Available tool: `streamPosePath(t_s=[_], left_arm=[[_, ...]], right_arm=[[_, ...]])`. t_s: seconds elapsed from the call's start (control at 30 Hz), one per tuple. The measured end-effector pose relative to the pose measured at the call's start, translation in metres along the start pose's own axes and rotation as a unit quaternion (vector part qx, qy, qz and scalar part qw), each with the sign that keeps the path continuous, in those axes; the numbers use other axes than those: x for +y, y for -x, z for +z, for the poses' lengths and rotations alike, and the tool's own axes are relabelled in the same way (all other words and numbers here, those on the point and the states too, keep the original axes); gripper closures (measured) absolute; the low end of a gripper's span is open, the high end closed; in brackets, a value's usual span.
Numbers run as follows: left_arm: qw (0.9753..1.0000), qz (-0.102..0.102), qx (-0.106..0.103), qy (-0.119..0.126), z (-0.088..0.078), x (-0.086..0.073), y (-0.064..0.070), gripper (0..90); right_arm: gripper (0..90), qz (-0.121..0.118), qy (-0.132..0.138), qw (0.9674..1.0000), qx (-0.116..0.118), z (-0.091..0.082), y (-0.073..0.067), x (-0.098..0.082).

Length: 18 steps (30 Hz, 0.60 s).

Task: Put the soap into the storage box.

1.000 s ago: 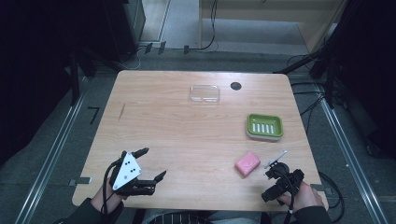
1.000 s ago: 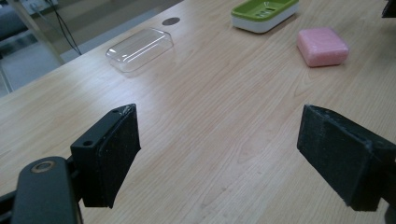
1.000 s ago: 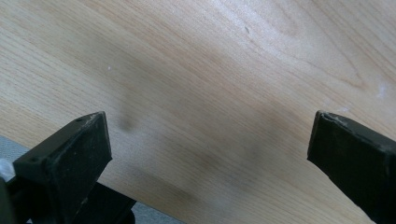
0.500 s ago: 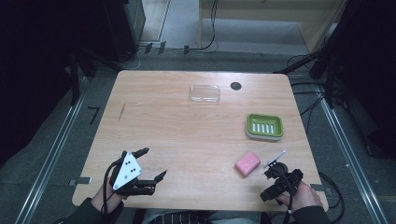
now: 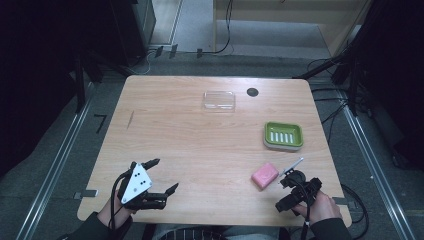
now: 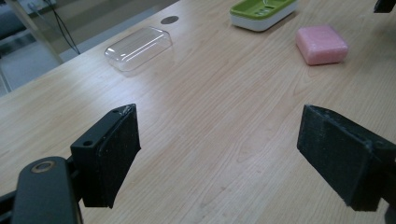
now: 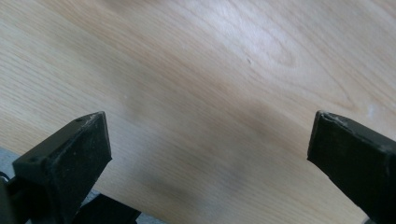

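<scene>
**Both claws idle at the near edge, soap untouched**

Against the frames from a second and half a second before, almost nothing had changed: both claws kept their places and every thing on the worktop (image 5: 200, 145) lay where it had lain. At most the right claw had shifted a touch at the edge; the difference was too slight to call.

In the high view the left claw (image 5: 162, 176) sat at about 7 o'clock on the worktop, near the front edge, its jaws spread wide and holding nothing. The left gripper view showed the same: bare wood between the two black jaws.

The right claw (image 5: 289, 185) sat at about 5 o'clock, also by the front edge. Its own view showed its jaws spread wide over bare wood at the rim, gripping nothing.

The pink soap (image 5: 264, 175) lay flat on the worktop just beside the right claw, at its 10 o'clock, apart from it. The green dish (image 5: 283, 135) stood past the soap at about 3 o'clock on the worktop, near but not touching it. The clear lid (image 5: 219, 99) rested at 12 o'clock near the far edge, with a dark round hole (image 5: 252, 92) just to its 3 o'clock.
</scene>
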<state>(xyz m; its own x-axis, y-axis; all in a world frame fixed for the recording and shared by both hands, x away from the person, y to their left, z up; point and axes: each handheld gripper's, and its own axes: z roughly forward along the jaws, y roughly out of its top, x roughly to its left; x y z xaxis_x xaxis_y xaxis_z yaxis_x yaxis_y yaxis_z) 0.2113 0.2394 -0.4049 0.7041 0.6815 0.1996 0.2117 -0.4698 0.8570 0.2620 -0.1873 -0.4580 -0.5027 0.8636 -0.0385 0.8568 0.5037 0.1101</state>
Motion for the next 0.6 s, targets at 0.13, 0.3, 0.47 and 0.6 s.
streamPosePath(t_s=[0.13, 0.3, 0.47, 0.6], left_arm=[[1.0000, 0.000, -0.001, -0.001, 0.000, 0.000, 0.000, 14.0], [1.0000, 0.002, -0.002, -0.003, 0.001, 0.000, 0.000, 14.0], [1.0000, 0.002, -0.002, -0.003, 0.001, 0.000, 0.000, 14.0], [1.0000, 0.002, -0.001, -0.005, 0.001, 0.000, 0.000, 14.0]], right_arm=[[0.0, -0.009, 0.003, 1.0000, 0.003, -0.001, -0.002, 0.005], [0.0, -0.020, 0.006, 0.9998, 0.003, -0.001, -0.005, 0.012], [0.0, -0.021, 0.012, 0.9997, 0.008, -0.004, -0.005, 0.016], [0.0, -0.024, 0.009, 0.9996, 0.013, -0.003, -0.004, 0.019]])
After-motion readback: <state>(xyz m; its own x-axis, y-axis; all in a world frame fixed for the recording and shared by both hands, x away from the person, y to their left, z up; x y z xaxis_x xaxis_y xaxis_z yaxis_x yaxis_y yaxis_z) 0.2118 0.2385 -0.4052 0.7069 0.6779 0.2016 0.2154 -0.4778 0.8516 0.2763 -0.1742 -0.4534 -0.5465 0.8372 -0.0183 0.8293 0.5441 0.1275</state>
